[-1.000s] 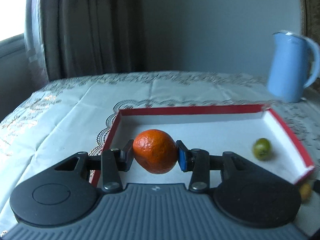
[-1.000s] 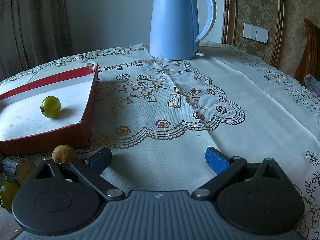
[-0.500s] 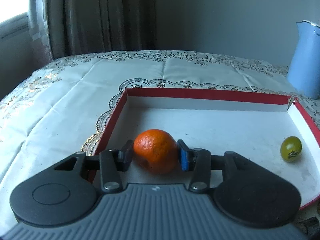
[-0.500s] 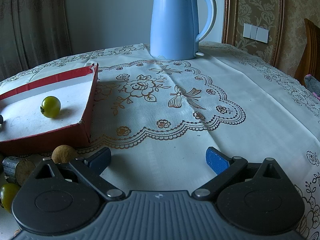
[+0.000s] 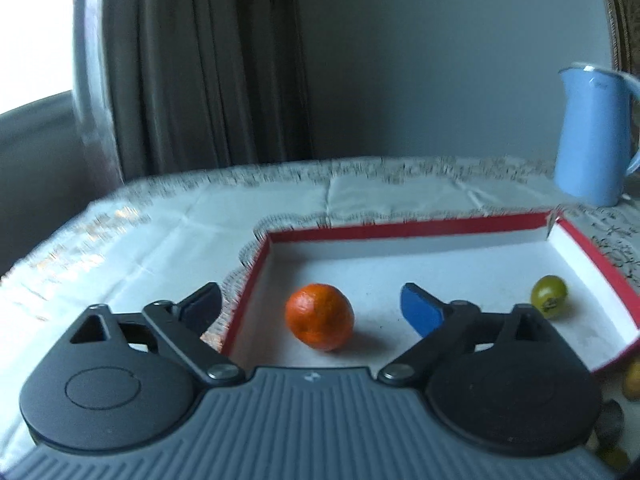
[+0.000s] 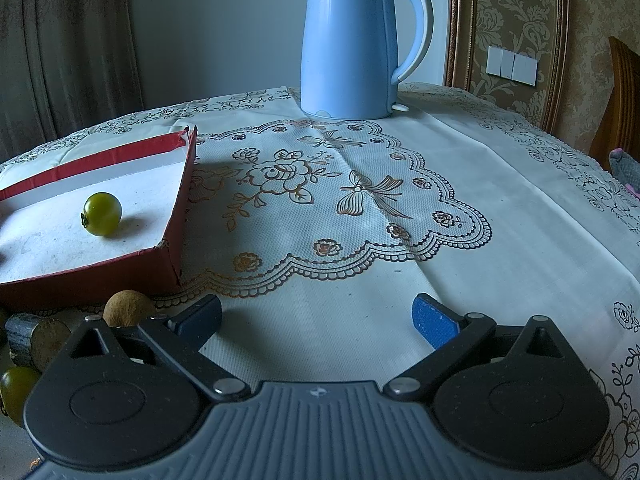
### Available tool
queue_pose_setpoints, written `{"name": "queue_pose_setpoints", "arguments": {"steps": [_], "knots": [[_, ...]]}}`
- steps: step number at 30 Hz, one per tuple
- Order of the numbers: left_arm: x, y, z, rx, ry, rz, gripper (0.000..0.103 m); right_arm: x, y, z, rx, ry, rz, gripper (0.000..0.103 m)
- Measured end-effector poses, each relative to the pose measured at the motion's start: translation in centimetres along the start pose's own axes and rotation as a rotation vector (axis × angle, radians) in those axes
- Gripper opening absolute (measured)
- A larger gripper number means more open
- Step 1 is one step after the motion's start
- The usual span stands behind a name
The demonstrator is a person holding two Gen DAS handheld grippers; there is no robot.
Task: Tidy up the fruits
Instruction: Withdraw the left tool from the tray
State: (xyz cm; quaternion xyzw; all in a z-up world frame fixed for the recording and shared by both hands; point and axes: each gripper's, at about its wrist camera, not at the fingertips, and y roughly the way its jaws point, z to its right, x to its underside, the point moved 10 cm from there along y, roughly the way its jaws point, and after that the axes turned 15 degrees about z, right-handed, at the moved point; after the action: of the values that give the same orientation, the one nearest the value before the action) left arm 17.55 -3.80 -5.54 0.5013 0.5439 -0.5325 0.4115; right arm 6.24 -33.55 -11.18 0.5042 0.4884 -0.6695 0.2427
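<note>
Grey wall (image 5: 420, 60), brown curtain (image 5: 192, 80) – bright window (image 5: 36, 28), patterned wallpaper (image 6: 592, 8).

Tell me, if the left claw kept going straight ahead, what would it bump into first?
Most likely the orange fruit. It sits on the floor of the red box, just ahead of the left claw, whose jaws have just been opening and now stand wide on either side, not touching it. Depth is hard to judge.

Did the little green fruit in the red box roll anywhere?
No. In the right wrist view the green fruit sits at the same spot beside the red box's right wall.
</note>
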Motion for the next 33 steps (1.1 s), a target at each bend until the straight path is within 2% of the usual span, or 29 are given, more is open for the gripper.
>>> {"name": "queue_pose_setpoints", "arguments": {"steps": [3,6,12,23,27,33], "knots": [[-0.7,-3.3,-0.5,0.007,0.011,0.052,0.103,0.0,0.0,0.0,0.0,0.0,0.0,0.103],[-0.3,-6.2,-0.7,0.03,0.016,0.067,0.103,0.0,0.0,0.0,-0.001,0.001,-0.001,0.103],[2.5,-9.2,-0.8,0.068,0.013,-0.011,0.103,0.2,0.0,-0.2,-0.001,-0.001,-0.004,0.103],[6.4,-8.8,-1.3,0.058,0.009,-0.128,0.103,0.2,-0.1,-0.2,-0.014,0.006,-0.001,0.103],[7.7,-8.0,-2.5,0.044,-0.055,-0.202,0.103,-0.1,-0.7,-0.3,-0.063,0.035,0.02,0.103],[8.0,-7.7,-2.6,0.043,-0.054,-0.226,0.103,-0.5,-2.9,-1.2,-0.154,0.069,0.06,0.103]]}}
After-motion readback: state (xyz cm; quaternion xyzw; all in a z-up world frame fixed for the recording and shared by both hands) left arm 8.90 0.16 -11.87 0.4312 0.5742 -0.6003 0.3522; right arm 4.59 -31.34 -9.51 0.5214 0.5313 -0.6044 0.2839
